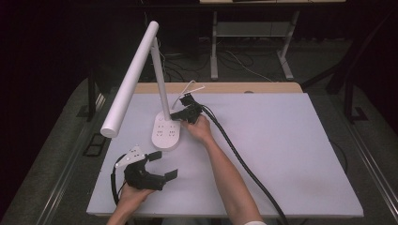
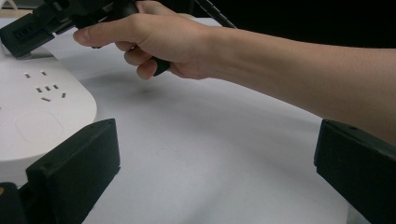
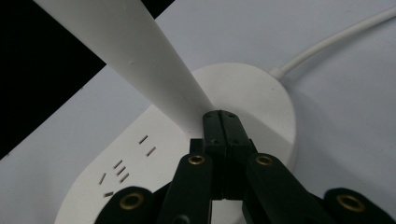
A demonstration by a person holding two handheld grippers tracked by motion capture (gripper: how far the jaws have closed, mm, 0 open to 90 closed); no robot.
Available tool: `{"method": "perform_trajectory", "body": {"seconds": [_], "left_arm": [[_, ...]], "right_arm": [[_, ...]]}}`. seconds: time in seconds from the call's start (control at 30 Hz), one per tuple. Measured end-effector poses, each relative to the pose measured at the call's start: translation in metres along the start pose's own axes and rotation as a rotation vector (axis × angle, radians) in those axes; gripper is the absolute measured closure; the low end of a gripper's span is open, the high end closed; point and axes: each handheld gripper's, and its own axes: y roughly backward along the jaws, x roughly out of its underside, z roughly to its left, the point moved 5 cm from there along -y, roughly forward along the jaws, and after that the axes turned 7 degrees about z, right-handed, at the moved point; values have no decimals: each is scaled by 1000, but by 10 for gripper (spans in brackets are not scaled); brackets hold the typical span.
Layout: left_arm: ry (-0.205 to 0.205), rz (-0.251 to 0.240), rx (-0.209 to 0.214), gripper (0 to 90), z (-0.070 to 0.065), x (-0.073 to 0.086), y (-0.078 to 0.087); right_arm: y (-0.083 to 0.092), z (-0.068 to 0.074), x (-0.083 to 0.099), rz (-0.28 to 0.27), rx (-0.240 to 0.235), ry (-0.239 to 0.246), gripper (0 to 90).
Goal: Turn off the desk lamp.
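My left claw [image 1: 162,164] sits idle near me, jaws apart, nothing betw them. Farther out, right claw [image 3: 219,122] closed tight, tips at lamp base [image 1: 165,132] mid-surface [image 1: 281,154], prob pressing switch; lamp unlit, so not done.

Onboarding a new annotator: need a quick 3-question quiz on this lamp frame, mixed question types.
1. True or false: the right hand-held gripper has its jaws shut, tips at the lamp base by the foot of the stem.
2. Multiple choice: the left hand-held gripper is
A) clamped on the lamp head
B) open, holding nothing, low over the table
C) shut on the white cord
3. Short answer: what is built into the top of the lamp base, seen in the left gripper view?

Key
1. True.
2. B.
3. Socket slots, as on a power strip.
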Motion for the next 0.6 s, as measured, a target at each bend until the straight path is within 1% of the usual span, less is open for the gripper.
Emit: {"method": "perform_trajectory", "body": {"seconds": [0.07, 0.13, 0.17, 0.2, 0.33, 0.43, 0.5, 0.53, 0.6], "left_arm": [[2, -1, 1, 0, 0, 0, 0], [0, 1, 0, 0, 1, 0, 0], [1, 2, 1, 0, 1, 0, -1], [1, 3, 1, 0, 1, 0, -1], [-1, 9, 1, 0, 1, 0, -3], [-1, 9, 0, 0, 0, 0, -2], [0, 8, 0, 0, 0, 0, -2], [0, 9, 0, 0, 1, 0, -2], [0, 7, 0, 0, 1, 0, -2]], "right_arm": [[1, 0, 0, 4, 13, 16, 900], [4, -1, -1, 4, 20, 17, 900], [5, -3, -1, 3, 35, 21, 900], [7, -5, -1, 6, 40, 20, 900], [9, -7, 0, 16, 13, 24, 900], [8, -7, 1, 8, -5, 17, 900], [7, -6, 0, 3, 3, 20, 900], [7, -7, 0, 7, 13, 18, 900], [7, -7, 0, 13, 19, 20, 900]]}}
